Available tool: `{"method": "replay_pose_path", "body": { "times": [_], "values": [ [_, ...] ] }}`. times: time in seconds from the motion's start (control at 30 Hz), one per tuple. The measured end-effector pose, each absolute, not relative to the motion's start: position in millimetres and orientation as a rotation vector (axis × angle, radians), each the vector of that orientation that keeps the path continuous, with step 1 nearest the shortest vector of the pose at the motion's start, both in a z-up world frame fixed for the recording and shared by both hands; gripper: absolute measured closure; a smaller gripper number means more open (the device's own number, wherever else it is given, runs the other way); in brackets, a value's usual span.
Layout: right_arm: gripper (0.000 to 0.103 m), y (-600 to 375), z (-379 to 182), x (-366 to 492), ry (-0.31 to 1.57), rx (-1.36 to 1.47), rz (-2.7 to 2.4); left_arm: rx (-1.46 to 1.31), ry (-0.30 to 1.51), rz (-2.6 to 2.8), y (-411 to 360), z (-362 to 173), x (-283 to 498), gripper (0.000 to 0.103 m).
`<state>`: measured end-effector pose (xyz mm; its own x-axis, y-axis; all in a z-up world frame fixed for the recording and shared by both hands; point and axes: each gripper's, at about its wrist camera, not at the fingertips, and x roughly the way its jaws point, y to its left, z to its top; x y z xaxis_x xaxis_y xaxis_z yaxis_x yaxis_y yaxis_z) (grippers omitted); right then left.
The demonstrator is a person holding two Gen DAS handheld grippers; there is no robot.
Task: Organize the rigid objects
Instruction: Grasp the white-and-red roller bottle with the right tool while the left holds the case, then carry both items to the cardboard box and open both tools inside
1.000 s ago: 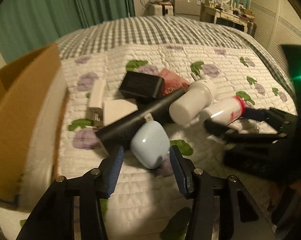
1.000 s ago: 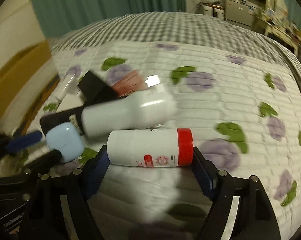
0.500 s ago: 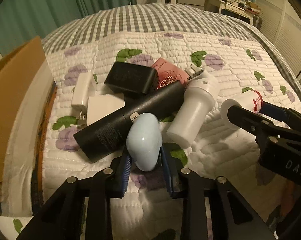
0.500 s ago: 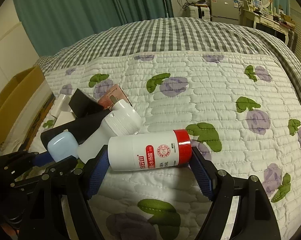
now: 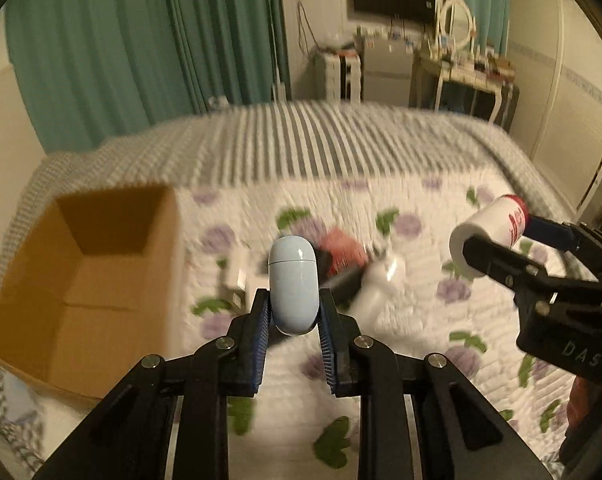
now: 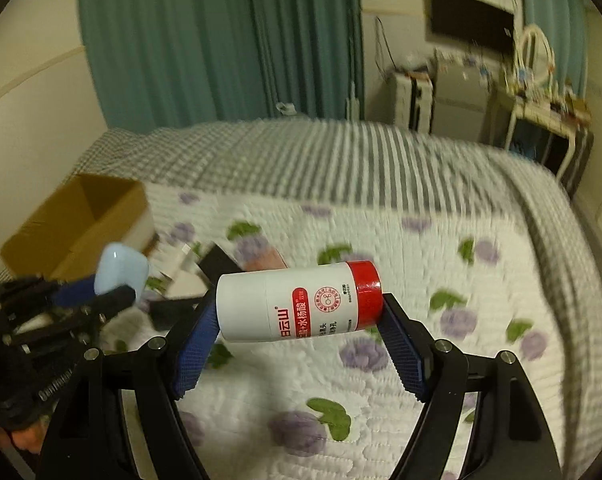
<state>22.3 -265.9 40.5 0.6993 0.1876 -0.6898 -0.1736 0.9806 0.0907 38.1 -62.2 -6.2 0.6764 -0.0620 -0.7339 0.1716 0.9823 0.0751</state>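
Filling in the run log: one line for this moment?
left hand-held gripper: holds blue case | right hand-held gripper: holds red-capped bottle | cardboard box: open

Cardboard box [image 5: 81, 280] open on top, interior bare, nothing over its mouth. Right of the box: blurred clutter pile [image 5: 349, 272] on the bed quilt [image 5: 413, 320], blocks low passes there. Quilt beyond the pile, away from the box, lies bare. Right gripper [image 5: 501, 248] hangs far right of box, well apart.

Before you, a bed's floral quilt [image 6: 481, 280] carries an open cardboard box [image 5: 81, 280] and a blurred cluster of objects [image 5: 353, 268] beside it.
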Motion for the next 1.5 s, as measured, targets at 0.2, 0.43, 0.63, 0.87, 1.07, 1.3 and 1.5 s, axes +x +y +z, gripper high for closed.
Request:
{"method": "replay_pose_path", "body": {
  "times": [0.2,0.43,0.63,0.87,1.07,1.3,1.5],
  "values": [
    [0.026,-219,98,21,0.679,-0.013,0.294,0.147,0.717,-0.084,-13,52,35,0.080],
    [0.026,-130,125,45,0.637,-0.019,0.453,0.174,0.727,-0.016,59,62,46,0.080],
    [0.026,-58,99,79,0.690,-0.038,0.539,0.166,0.781,0.041,102,26,59,0.080],
    [0.026,-12,43,114,0.781,-0.068,0.563,0.158,0.821,0.039,123,-9,70,0.079],
    [0.025,-14,37,118,0.795,-0.056,0.544,0.166,0.806,0.022,118,-13,68,0.077],
    [0.007,-64,83,99,0.715,-0.012,0.435,0.167,0.723,0.055,105,22,49,0.046],
    [0.000,-133,130,59,0.641,-0.055,0.329,0.171,0.660,0.040,65,65,26,0.034]
  ]
}}
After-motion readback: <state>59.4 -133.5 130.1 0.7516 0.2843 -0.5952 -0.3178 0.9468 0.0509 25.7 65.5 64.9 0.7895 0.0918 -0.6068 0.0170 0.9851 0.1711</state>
